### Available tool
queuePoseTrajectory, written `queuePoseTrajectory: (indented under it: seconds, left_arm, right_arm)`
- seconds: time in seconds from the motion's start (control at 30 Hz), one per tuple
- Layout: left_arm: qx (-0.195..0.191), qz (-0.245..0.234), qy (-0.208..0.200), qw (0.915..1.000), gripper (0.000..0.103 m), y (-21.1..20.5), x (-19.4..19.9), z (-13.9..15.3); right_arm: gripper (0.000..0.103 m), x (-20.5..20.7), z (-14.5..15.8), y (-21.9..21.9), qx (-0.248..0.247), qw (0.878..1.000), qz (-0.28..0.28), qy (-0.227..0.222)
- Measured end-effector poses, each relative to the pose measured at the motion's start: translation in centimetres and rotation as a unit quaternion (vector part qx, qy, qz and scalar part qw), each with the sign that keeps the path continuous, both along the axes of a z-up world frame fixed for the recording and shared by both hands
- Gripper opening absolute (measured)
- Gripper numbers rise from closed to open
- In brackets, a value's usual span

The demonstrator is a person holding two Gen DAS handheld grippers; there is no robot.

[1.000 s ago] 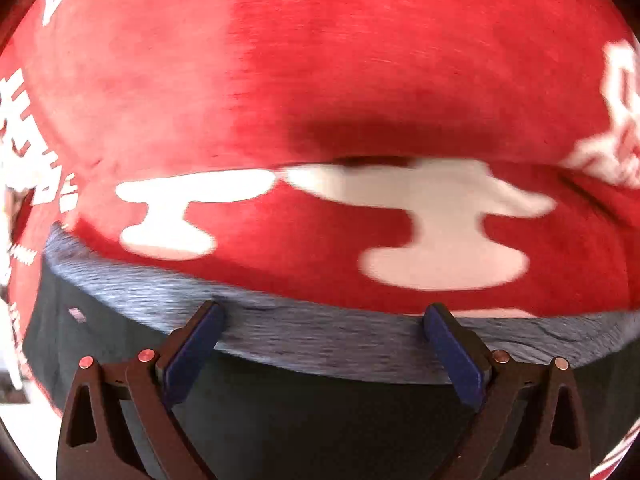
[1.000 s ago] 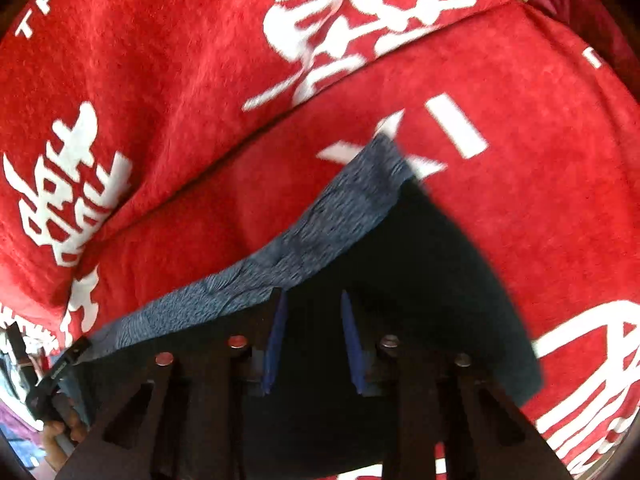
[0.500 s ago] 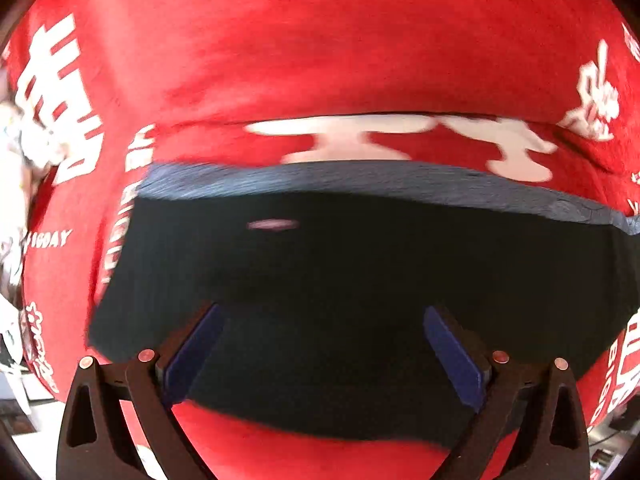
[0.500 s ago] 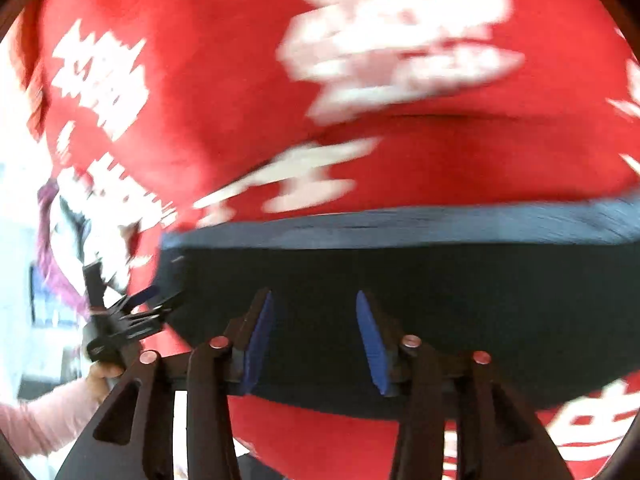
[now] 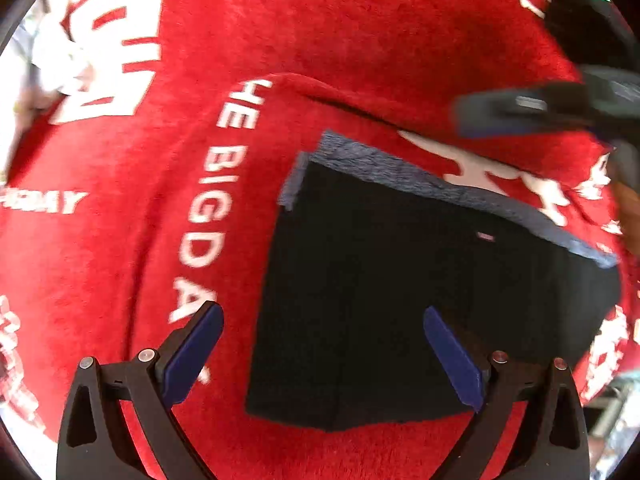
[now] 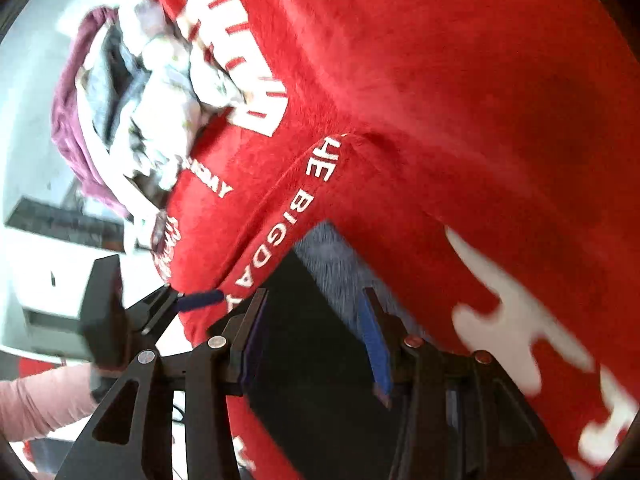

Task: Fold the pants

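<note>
Black pants (image 5: 400, 288) lie folded into a flat rectangle on a red blanket (image 5: 280, 40), with a blue-grey waistband (image 5: 400, 172) along the far edge. My left gripper (image 5: 320, 344) is open and empty, raised above the near part of the pants. My right gripper (image 6: 316, 344) is open and empty, low over the pants (image 6: 320, 392) near the waistband corner (image 6: 328, 252). The right gripper also shows at the upper right of the left wrist view (image 5: 560, 108). The left gripper also shows at the left of the right wrist view (image 6: 196, 300).
The red blanket carries white lettering (image 5: 208, 208) and has a fold ridge (image 6: 360, 136) beyond the pants. A heap of other clothes (image 6: 160, 92) lies at the blanket's far left edge. A pink-sleeved arm (image 6: 44, 404) holds the left gripper.
Both grippers have pulled back and up from the pants. The right gripper has opened wider and swung toward the waistband corner. The pants lie flat, released.
</note>
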State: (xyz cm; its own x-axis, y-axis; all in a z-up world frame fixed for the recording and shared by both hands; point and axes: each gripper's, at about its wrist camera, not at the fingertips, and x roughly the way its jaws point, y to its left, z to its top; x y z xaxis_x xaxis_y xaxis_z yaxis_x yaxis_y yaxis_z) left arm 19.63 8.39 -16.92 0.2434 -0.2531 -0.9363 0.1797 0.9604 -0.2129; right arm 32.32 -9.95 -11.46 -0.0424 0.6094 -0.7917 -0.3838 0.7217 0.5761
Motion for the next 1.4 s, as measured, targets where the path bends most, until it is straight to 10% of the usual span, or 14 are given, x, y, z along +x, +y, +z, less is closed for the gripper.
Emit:
queuePoseTrajectory:
  seconds: [0.2, 0.3, 0.37, 0.53, 0.7, 0.73, 0.83, 0.9, 1.23, 1.4]
  left_arm:
    - [-0.059, -0.031, 0.027, 0.9974, 0.059, 0.7, 0.7, -1.8]
    - [-0.070, -0.038, 0.020, 0.9966, 0.042, 0.9, 0.3, -1.4]
    - [-0.071, -0.039, 0.020, 0.9965, 0.039, 1.2, -0.2, -1.0]
    - [-0.063, -0.040, 0.022, 0.9970, 0.039, 2.6, -2.3, -1.3]
    - [-0.055, -0.003, 0.022, 0.9982, 0.054, 3.0, -2.0, -2.1]
    - [-0.030, 0.008, 0.016, 0.9994, 0.070, 3.0, -1.8, -1.8]
    - [-0.014, 0.033, -0.002, 0.9994, 0.074, 3.8, -1.9, -0.5]
    - [-0.007, 0.050, -0.006, 0.9987, 0.074, 4.4, -1.9, 0.7]
    - [0.009, 0.017, -0.020, 0.9996, 0.075, -2.9, -0.1, 3.3]
    - [0.015, 0.024, -0.005, 0.9996, 0.075, -8.7, 0.8, 1.5]
  right_arm:
    - [0.049, 3.0, -5.1, 3.5, -0.055, 0.998, 0.024, 0.029]
    - [0.006, 2.7, -6.7, 4.7, -0.072, 0.995, 0.045, 0.056]
    - [0.006, 1.8, -4.9, 5.2, -0.056, 0.996, 0.064, 0.036]
    - [0.006, 0.5, -2.6, 6.7, -0.036, 0.993, 0.103, 0.035]
    - [0.009, 1.4, -7.6, 7.8, -0.114, 0.991, 0.061, 0.033]
    - [0.016, 1.6, -7.7, 7.5, -0.106, 0.993, 0.042, 0.026]
    - [0.051, 1.5, -6.5, 6.0, -0.112, 0.993, -0.018, 0.016]
    - [0.051, 1.0, -5.2, 4.7, -0.108, 0.994, -0.030, 0.006]
    - [0.050, -9.1, -0.2, -9.1, -0.073, 0.979, -0.185, 0.049]
    - [0.050, -18.8, -1.8, -18.3, -0.045, 0.949, -0.289, 0.118]
